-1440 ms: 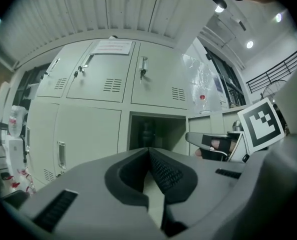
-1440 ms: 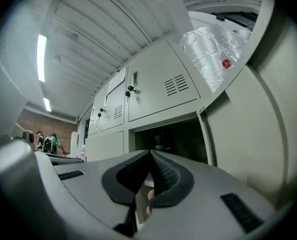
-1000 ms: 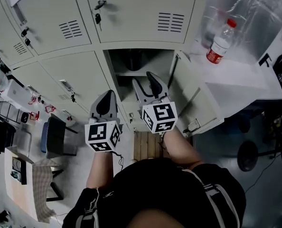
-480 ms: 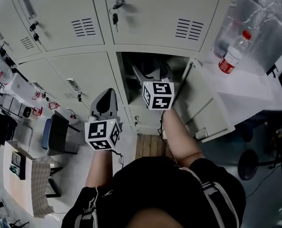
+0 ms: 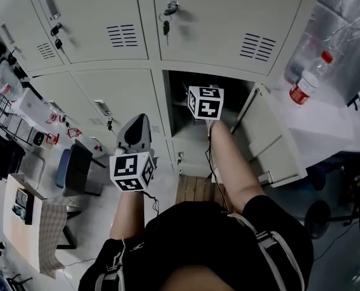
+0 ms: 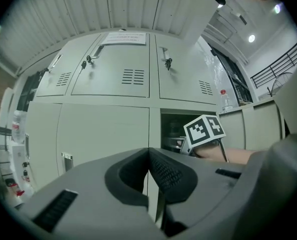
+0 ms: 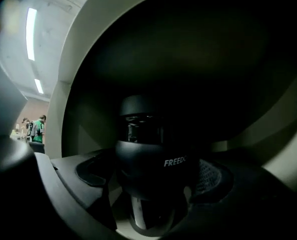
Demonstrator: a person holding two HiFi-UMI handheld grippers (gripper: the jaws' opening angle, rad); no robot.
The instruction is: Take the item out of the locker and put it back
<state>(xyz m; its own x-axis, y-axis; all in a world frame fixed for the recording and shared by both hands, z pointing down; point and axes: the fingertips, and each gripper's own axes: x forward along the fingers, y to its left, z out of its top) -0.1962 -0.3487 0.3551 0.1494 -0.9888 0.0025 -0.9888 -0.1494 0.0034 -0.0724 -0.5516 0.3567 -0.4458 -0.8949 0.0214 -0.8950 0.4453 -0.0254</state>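
Note:
A dark tumbler (image 7: 148, 154) with a black lid and pale lettering stands upright inside the open locker compartment (image 5: 183, 111). My right gripper (image 7: 153, 181) reaches into that compartment. Its jaws are opening, with the tumbler between them and a gap visible at the left pad (image 7: 96, 171). In the head view only its marker cube (image 5: 205, 102) shows; the jaws are hidden inside the locker. My left gripper (image 5: 137, 126) hangs shut and empty in front of the closed lower locker door (image 5: 116, 102), left of the opening. The left gripper view shows the right gripper's cube (image 6: 204, 130) at the compartment mouth.
The compartment's door (image 5: 271, 144) stands swung open to the right. A clear water bottle with a red cap (image 5: 306, 83) stands on a white surface at the right. Keys hang in the upper locker doors (image 5: 166, 26). A dark chair (image 5: 77, 168) stands at the left.
My right gripper has moved forward from outside the locker into the open compartment. The left gripper has stayed where it was, shut.

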